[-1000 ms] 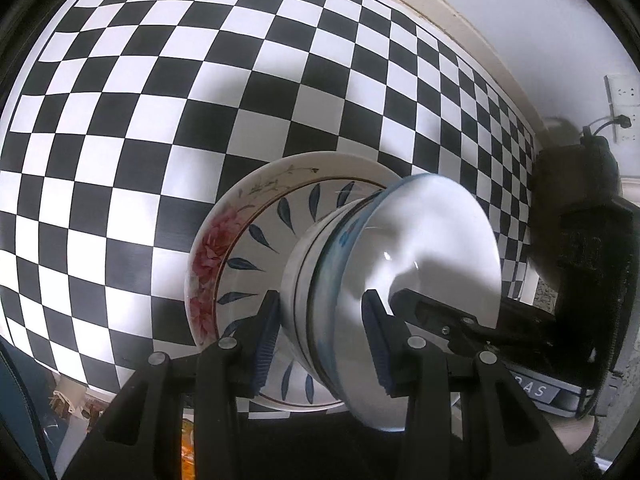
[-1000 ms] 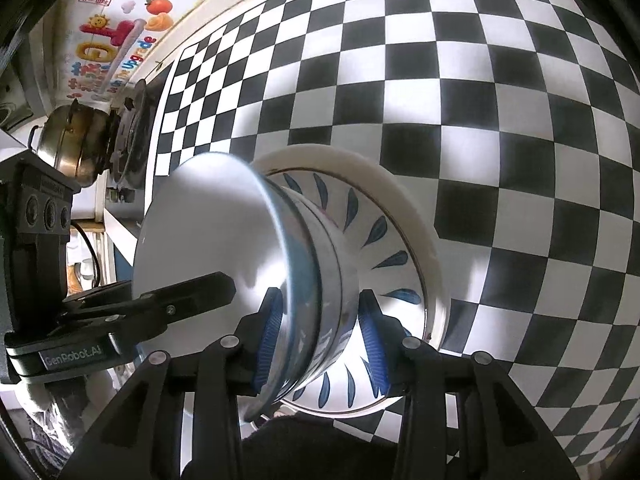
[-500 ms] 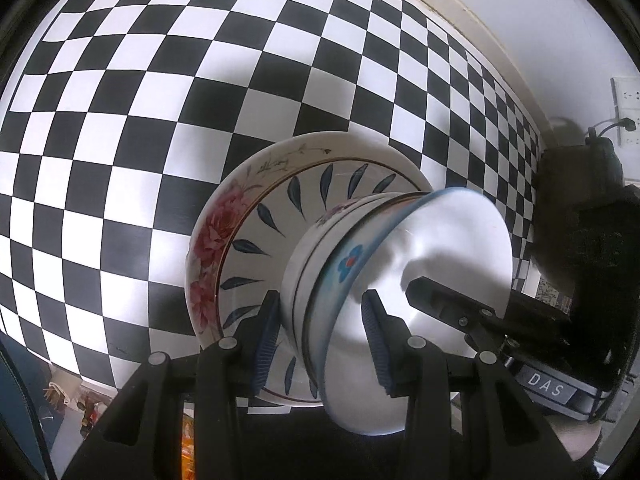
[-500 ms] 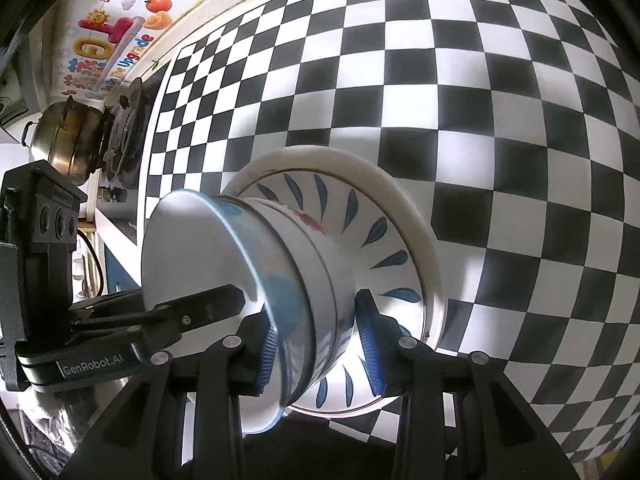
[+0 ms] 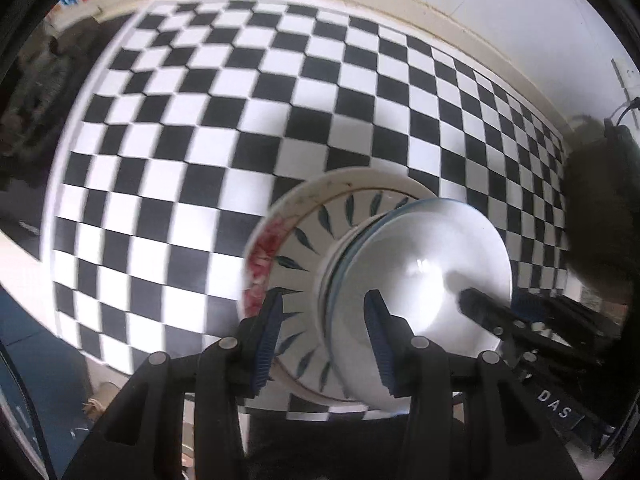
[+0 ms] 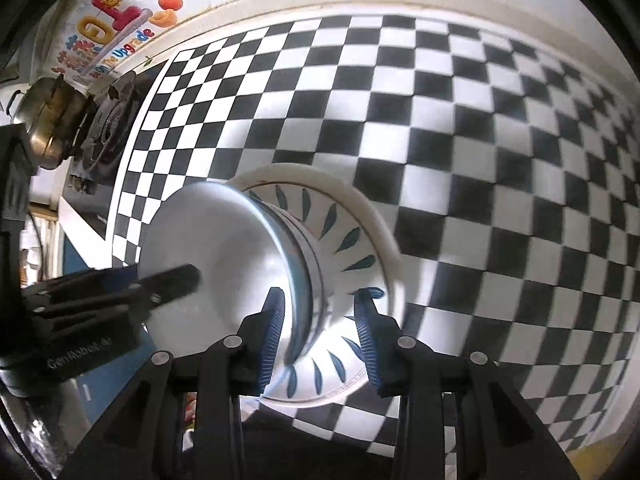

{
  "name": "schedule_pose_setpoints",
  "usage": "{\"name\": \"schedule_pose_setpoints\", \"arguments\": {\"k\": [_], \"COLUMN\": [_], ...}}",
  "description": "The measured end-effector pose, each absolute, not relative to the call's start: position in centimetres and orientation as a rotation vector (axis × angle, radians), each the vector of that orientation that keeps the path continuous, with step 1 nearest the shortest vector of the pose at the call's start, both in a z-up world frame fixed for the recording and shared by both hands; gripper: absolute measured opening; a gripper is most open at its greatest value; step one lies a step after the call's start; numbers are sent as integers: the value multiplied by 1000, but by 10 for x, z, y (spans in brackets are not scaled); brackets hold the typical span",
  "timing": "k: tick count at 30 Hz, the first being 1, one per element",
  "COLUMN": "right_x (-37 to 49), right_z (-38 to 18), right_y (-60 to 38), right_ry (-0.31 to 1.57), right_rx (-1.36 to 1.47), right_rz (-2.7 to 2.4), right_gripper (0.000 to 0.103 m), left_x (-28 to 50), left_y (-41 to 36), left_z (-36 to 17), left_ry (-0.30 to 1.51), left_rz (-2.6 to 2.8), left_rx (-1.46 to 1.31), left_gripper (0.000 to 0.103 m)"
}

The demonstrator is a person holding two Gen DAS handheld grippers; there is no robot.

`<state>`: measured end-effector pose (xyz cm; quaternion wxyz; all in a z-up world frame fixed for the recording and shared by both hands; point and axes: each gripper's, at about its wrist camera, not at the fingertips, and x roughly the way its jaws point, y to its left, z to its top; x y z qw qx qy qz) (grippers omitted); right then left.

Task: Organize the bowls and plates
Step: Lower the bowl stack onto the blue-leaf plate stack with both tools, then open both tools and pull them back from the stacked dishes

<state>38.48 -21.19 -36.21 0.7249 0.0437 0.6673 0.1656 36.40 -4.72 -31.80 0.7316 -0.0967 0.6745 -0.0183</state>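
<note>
Stacked bowls [image 5: 424, 276] on plates [image 5: 304, 240], rim clenched between both grippers' jaws.

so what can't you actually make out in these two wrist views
- Left wrist view: the near edge of the white leaf-patterned plate, hidden behind the left gripper.
- Both views: how many white bowls are nested; only the rims show edge-on and they are blurred.
- Right wrist view: whether the right gripper pads press the bowl wall; glare and blur.
- Left wrist view: the dark object at the right edge; unlit, cut off.
</note>
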Motion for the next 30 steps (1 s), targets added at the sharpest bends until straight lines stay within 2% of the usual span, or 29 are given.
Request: {"name": "schedule_pose_setpoints", "arguments": {"k": [1, 2, 3, 5, 6, 8, 10, 15, 17, 30], "right_x": [383, 380, 377, 371, 368, 361, 354, 338, 332, 263], "right_z": [-358, -353, -347, -335, -328, -313, -299, -263, -249, -158], "right_y": [-213, -215, -218, -221, -223, -226, -227, -234, -240, -252], "right_ry": [1465, 1454, 1441, 1412, 1397, 1358, 1319, 1227, 1191, 989], "right_rx": [84, 73, 69, 47, 34, 3, -15, -38, -28, 1], "right_rz": [357, 350, 342, 329, 318, 292, 277, 252, 244, 178], "right_gripper": [43, 50, 67, 89, 90, 90, 93, 96, 97, 97], "left_x": [361, 359, 357, 351, 348, 341, 335, 321, 316, 249], "left_y": [-47, -47, -47, -49, -49, -49, -48, -45, -47, -59], "left_z": [-313, -309, -304, -294, -288, -275, -263, -235, -225, -146], "left_ry": [1463, 1448, 1430, 1383, 1352, 1277, 1228, 1134, 1112, 938], "left_rz": [-21, -8, 3, 28, 41, 71, 80, 123, 132, 95], "left_rx": [-190, -171, -149, -100, -81, -58, -64, -80, -84, -60], "left_gripper": [40, 40, 40, 49, 54, 82, 92, 94, 98, 98]}}
